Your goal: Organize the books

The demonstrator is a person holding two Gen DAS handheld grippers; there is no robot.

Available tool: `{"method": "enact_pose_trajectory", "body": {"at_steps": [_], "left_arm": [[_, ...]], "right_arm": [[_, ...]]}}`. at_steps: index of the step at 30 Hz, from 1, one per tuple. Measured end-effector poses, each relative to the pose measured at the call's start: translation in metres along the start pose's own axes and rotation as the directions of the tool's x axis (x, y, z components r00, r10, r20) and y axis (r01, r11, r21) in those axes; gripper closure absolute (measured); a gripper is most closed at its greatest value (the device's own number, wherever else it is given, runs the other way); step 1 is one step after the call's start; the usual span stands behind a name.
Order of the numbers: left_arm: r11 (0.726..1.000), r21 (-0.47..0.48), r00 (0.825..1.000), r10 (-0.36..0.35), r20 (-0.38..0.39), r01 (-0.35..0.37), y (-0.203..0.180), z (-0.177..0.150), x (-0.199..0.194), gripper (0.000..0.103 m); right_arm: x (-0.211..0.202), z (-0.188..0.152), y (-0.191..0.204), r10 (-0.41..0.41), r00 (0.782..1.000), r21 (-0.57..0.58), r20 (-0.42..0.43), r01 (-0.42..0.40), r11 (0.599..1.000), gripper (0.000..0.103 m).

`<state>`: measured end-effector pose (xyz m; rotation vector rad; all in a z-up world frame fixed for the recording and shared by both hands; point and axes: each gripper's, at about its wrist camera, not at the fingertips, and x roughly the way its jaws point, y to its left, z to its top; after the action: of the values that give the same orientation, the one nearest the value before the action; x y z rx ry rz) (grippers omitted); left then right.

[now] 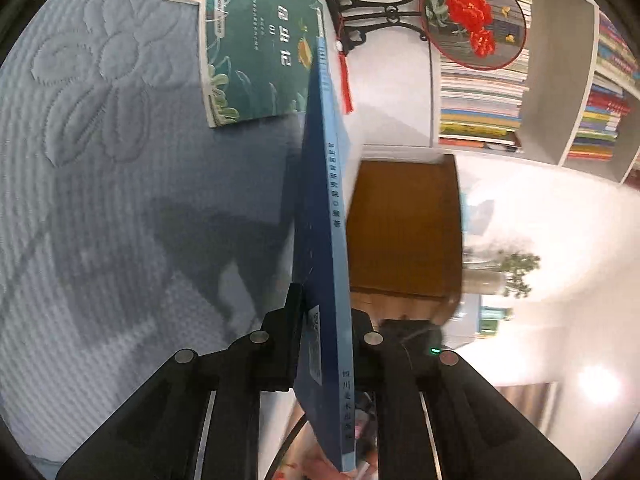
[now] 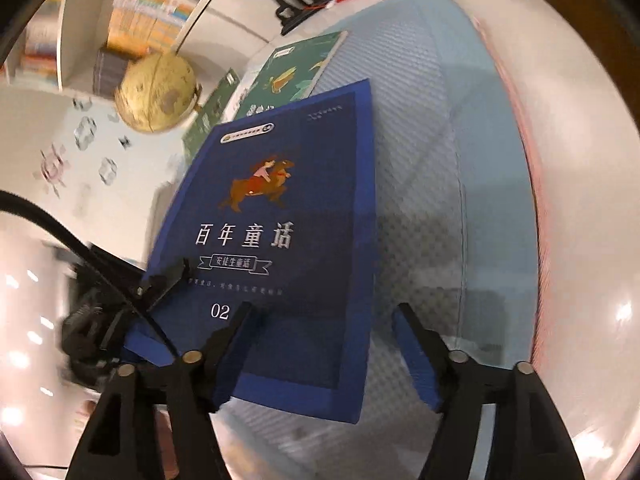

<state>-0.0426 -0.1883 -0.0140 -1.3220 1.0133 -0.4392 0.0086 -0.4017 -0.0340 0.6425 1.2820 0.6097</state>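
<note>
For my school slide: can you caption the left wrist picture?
Left gripper clamps the blue book on edge above the quilt, the green book lying beyond.

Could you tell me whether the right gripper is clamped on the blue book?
No: the right gripper stands with its jaws apart, while the left gripper pinches the blue book.

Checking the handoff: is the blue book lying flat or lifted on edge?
On edge: the blue book stands spine-up above the quilted mat, clamped between the left gripper fingers.
</note>
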Motion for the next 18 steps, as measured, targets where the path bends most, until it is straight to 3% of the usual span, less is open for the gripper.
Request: {"method": "enact_pose_trajectory", "body": {"at_steps": [4,6,9,12,15,18], "left_arm": [[0.998,-0.054,0.999,-0.031,-0.028,0.030,0.007,-0.001,-0.003,0.094],[0.999,-0.048,1.000,-0.009,-0.028,0.008,0.006,-0.001,-0.003,0.094],[0.996,0.019,0.996,0.091,-0.014,-0.091,-0.001,-0.004,-0.008,0.094],[0.966,0.138,0.976,0.219,0.020,-0.220,-0.015,-0.013,-0.016,0.094],[0.901,0.273,0.941,0.330,0.076,-0.338,-0.035,-0.027,-0.027,0.094],[0.854,0.345,0.921,0.368,0.130,-0.390,-0.049,-0.038,-0.045,0.093]], "right_arm": [[0.009,0.003,-0.015,0.167,0.986,0.126,0.009,-0.167,0.978,0.029],[0.012,0.004,-0.009,0.217,0.976,0.120,0.020,-0.218,0.968,0.053],[0.011,0.001,0.011,0.138,0.990,0.020,0.030,-0.139,0.990,0.065],[0.010,-0.007,0.042,0.028,0.999,-0.120,0.034,-0.024,0.992,0.068],[0.008,-0.020,0.077,-0.069,0.995,-0.285,0.072,0.087,0.955,0.068],[0.010,-0.038,0.114,-0.139,0.983,-0.426,0.117,0.176,0.887,0.068]]}}
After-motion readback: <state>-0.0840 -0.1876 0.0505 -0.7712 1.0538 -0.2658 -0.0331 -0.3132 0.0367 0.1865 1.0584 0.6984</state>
